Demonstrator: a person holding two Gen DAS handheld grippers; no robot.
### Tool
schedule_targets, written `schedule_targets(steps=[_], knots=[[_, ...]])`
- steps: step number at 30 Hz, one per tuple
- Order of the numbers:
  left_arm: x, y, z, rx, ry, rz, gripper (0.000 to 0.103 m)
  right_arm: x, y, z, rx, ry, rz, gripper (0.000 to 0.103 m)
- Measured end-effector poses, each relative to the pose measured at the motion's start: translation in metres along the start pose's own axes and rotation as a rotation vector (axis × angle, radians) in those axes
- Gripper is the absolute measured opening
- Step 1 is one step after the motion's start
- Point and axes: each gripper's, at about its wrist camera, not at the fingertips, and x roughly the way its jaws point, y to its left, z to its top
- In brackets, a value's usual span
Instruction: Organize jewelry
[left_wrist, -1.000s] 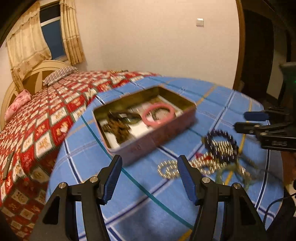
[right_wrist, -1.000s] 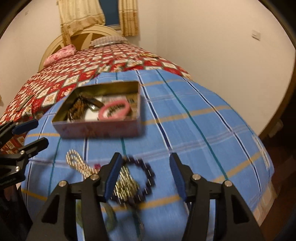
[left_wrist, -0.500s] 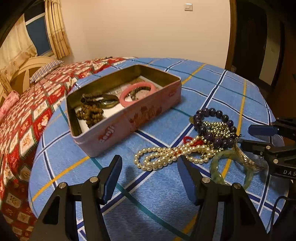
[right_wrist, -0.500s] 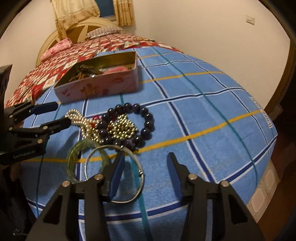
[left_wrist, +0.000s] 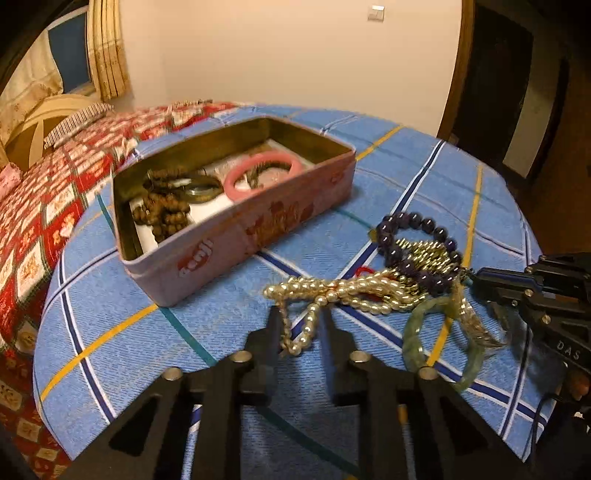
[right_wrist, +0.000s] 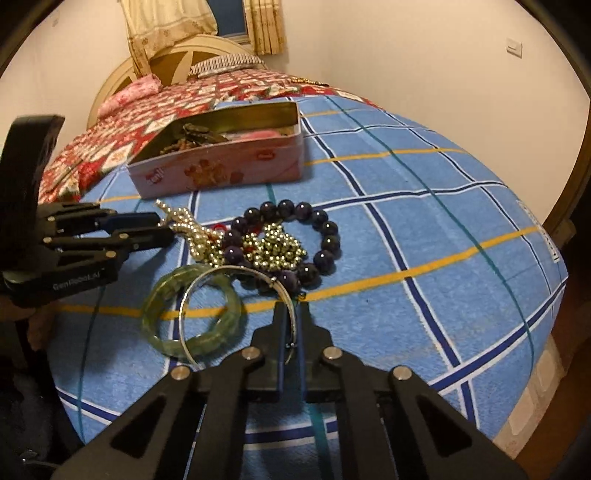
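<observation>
Right claw (right_wrist: 291, 325) pinching silver bangle (right_wrist: 207, 280), right-view only.

Behind the round surface (left_wrist: 229, 325), draped in blue cloth checked with yellow, navy and white lines, a bed under a red patchwork quilt (right_wrist: 159, 110). At its head, a pink pillow (right_wrist: 129, 94), a striped pillow (right_wrist: 225, 64) and a cream arched headboard (right_wrist: 184, 55). Above, beige patterned curtains (right_wrist: 166, 22) flanking a dark window (left_wrist: 68, 55). On the wall, a white switch plate (left_wrist: 377, 12). Beside it, a dark wooden doorway (left_wrist: 509, 92).
</observation>
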Motion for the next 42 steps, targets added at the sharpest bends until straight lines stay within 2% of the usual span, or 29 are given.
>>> schedule_targets(steps=[6, 13, 14, 16, 17, 18, 20, 26, 30, 32, 34, 35, 36, 37, 38, 42], knots=[[-0.010, 0.003, -0.007, -0.007, -0.009, -0.003, 0.000, -0.014, 0.000, 0.004, 0.016, -0.050, 0.010, 0.006], [-0.016, 0.005, -0.003, -0.009, -0.042, 0.004, 0.001, -0.014, 0.000, 0.005, 0.017, -0.054, 0.011, 0.006], [-0.013, 0.005, -0.002, -0.014, -0.031, 0.007, 0.006, -0.014, 0.000, 0.005, 0.018, -0.052, 0.012, 0.006], [-0.009, 0.006, -0.003, -0.018, -0.015, 0.006, 0.030, -0.013, -0.001, 0.005, 0.021, -0.050, 0.014, 0.006], [-0.008, 0.006, -0.003, -0.019, -0.016, 0.015, 0.051, -0.013, -0.002, 0.005, 0.022, -0.050, 0.016, 0.006], [-0.010, 0.005, -0.003, -0.017, -0.025, 0.021, 0.061, -0.013, -0.001, 0.005, 0.021, -0.050, 0.014, 0.006], [-0.014, 0.003, -0.002, -0.001, -0.045, 0.009, 0.061, -0.013, -0.002, 0.005, 0.020, -0.052, 0.013, 0.006], [0.001, -0.008, 0.007, 0.085, -0.013, 0.039, 0.061, -0.012, -0.003, 0.003, 0.031, -0.056, 0.021, 0.006], [0.014, -0.016, 0.014, 0.139, 0.015, 0.034, 0.061, -0.012, -0.005, 0.001, 0.038, -0.052, 0.023, 0.006], [0.017, -0.012, 0.018, 0.117, 0.031, 0.003, 0.061, -0.011, -0.006, 0.001, 0.043, -0.051, 0.026, 0.006], [0.017, -0.006, 0.018, 0.087, 0.032, -0.018, 0.054, -0.010, -0.007, 0.000, 0.045, -0.048, 0.028, 0.006], [0.016, -0.006, 0.016, 0.094, 0.033, -0.004, 0.033, -0.010, -0.007, 0.000, 0.046, -0.045, 0.030, 0.006], [0.016, -0.008, 0.014, 0.115, 0.025, 0.025, 0.025, -0.009, -0.008, 0.000, 0.046, -0.044, 0.031, 0.006], [0.015, -0.008, 0.012, 0.128, 0.025, 0.033, 0.023, -0.009, -0.008, 0.000, 0.046, -0.043, 0.032, 0.006], [0.016, -0.006, 0.009, 0.110, 0.043, 0.006, 0.020, -0.009, -0.008, -0.001, 0.049, -0.042, 0.035, 0.006], [0.013, -0.001, 0.005, 0.088, 0.039, -0.009, 0.019, -0.013, -0.009, 0.000, 0.065, -0.049, 0.054, 0.007]])
